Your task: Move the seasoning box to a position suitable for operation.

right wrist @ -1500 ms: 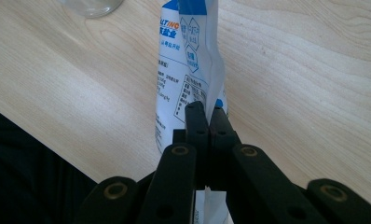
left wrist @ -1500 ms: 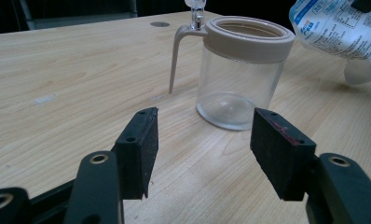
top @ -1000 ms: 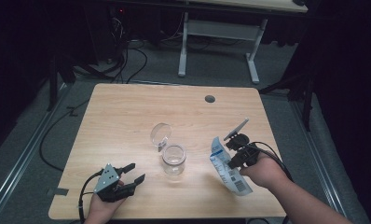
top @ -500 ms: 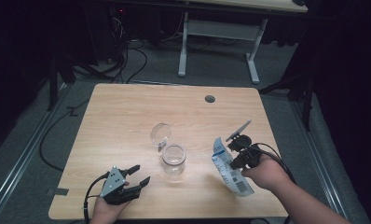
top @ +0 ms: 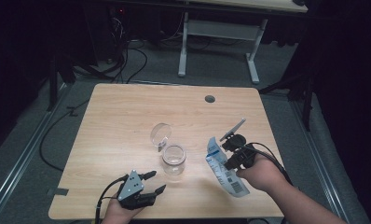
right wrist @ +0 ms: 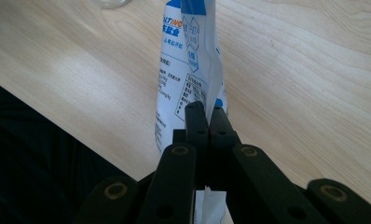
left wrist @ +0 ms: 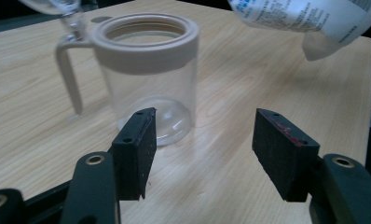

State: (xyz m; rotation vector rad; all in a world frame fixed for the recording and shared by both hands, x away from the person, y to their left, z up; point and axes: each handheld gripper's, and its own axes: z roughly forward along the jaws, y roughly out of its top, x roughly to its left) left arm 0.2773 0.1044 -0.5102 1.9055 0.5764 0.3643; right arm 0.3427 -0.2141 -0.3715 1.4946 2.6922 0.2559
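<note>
The pouch (top: 224, 169), white with blue print and a barcode, is held above the wooden table (top: 127, 112) at about 4 o'clock from the table's centre in the high view. It is pinched by the right gripper (top: 226, 156), whose 2 black jaws are seen pressed together on the pouch's folded edge in the right gripper view (right wrist: 205, 119). The pouch (right wrist: 186, 70) is seen there rising away from the jaws over the wood grain.

The clear jar (top: 174, 160) stands upright near the middle of the table, at about 9 o'clock from the pouch and apart from it. A beige collar rings its open mouth, and a beige handle is seen at its side in the left gripper view (left wrist: 148, 70). A round clear lid (top: 161, 135) is tilted up at 11 o'clock from the jar, joined to it at the handle.

The left gripper (top: 152, 182) is held low at about 7 o'clock from the jar, near the table's front edge. Its 2 jaws stand wide apart with nothing between them, and they are pointed toward the jar without touching it (left wrist: 202, 154).
</note>
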